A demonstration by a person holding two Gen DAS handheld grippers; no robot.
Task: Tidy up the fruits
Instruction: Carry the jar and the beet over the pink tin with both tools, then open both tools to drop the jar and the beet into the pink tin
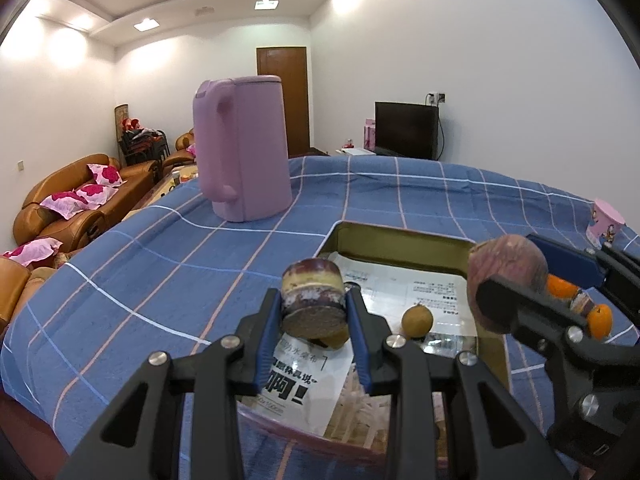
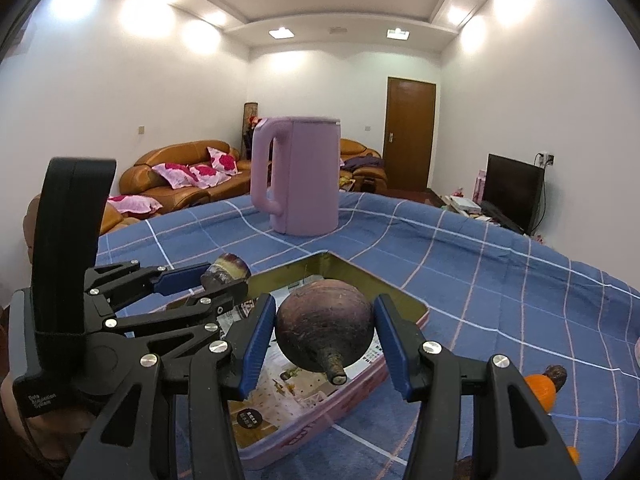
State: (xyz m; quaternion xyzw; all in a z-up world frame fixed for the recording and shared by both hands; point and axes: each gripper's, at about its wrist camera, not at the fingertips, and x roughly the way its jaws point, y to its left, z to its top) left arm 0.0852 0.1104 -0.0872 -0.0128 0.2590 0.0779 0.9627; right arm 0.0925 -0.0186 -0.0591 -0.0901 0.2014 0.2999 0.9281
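The left gripper [image 1: 314, 316] is clamped on a cut purple fruit piece [image 1: 312, 300], and the right gripper [image 2: 325, 340] pinches a round purple fruit [image 2: 324, 326]; both hang above the open pink tin [image 2: 320, 424]. A small yellow-green fruit [image 1: 417, 321] lies in the tin on printed paper [image 1: 404, 288]. A pink kettle [image 2: 304, 176] stands well behind on the blue checked cloth [image 2: 500, 280], with oranges [image 2: 540, 390] beside the tin.

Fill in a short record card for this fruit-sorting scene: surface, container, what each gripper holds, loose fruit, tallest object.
Surface: blue checked tablecloth
Container: shallow rectangular pink tin tray, paper-lined, one small round yellow-brown fruit inside
Left gripper: shut on a short purple-and-yellow cut fruit piece, above the tray
Right gripper: shut on a round dark purple fruit with a stem
Loose fruit: orange tangerines beside the tray
Tallest object: upright pink plastic kettle
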